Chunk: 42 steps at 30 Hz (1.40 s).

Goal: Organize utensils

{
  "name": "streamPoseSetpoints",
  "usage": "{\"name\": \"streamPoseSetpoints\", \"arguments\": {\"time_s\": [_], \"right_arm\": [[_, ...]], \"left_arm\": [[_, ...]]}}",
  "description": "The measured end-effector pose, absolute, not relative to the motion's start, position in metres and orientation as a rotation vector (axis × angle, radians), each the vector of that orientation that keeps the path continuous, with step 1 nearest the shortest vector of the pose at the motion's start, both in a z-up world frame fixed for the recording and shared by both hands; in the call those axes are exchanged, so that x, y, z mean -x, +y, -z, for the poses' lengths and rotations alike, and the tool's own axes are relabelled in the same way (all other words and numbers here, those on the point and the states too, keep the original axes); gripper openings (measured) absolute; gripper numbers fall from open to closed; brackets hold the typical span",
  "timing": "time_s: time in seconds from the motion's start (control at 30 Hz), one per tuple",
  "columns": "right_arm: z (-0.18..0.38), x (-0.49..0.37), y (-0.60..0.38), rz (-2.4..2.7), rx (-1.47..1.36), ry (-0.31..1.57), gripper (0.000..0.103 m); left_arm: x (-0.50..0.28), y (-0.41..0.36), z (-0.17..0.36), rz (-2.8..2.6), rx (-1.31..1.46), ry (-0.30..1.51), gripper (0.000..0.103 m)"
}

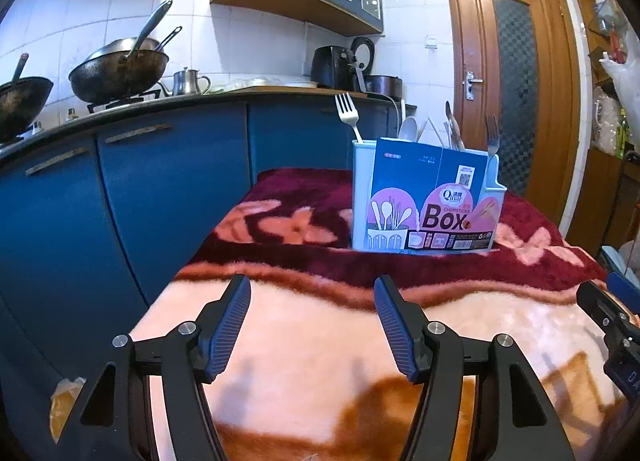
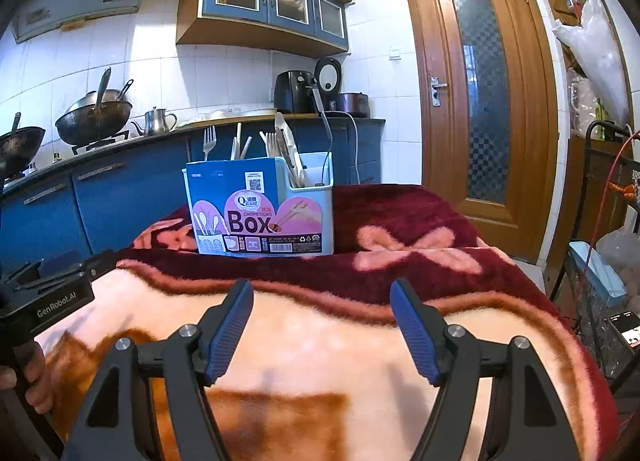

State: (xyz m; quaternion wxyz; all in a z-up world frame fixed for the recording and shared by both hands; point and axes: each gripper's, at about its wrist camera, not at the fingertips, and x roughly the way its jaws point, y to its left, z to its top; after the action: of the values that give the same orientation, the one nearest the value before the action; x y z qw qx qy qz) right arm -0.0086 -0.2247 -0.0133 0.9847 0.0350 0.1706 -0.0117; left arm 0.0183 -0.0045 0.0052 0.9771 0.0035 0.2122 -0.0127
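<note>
A light blue utensil holder (image 1: 424, 197) (image 2: 260, 207) with a blue and pink "Box" label stands on the dark red part of a blanket-covered table. Out of it stick a fork (image 1: 347, 113) (image 2: 209, 141), a white spoon (image 1: 409, 128), chopsticks and other utensils. My left gripper (image 1: 312, 289) hovers low over the pale pink blanket, well short of the holder, open with nothing between its blue pads. My right gripper (image 2: 322, 291) is likewise open and empty, with the holder ahead to its left. Each gripper's body shows at the edge of the other's view.
The flowered blanket (image 1: 320, 341) (image 2: 320, 341) covers the whole table. Behind stand blue kitchen cabinets (image 1: 168, 181), a counter with woks (image 1: 120, 69), a kettle and a black appliance (image 2: 294, 91). A wooden door (image 2: 476, 101) is at the right, a wire rack (image 2: 600, 261) beside the table.
</note>
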Motion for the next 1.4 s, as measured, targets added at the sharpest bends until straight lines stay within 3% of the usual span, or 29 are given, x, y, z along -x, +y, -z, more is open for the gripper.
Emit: {"name": "streamPoseSetpoints", "arguments": {"time_s": [1.4], "right_arm": [[0.0136,0.0085,-0.2247,0.032,-0.080,0.335,0.074]], "left_arm": [[-0.0152,-0.0136,-0.0026,0.009,-0.055,0.419,0.066]]}}
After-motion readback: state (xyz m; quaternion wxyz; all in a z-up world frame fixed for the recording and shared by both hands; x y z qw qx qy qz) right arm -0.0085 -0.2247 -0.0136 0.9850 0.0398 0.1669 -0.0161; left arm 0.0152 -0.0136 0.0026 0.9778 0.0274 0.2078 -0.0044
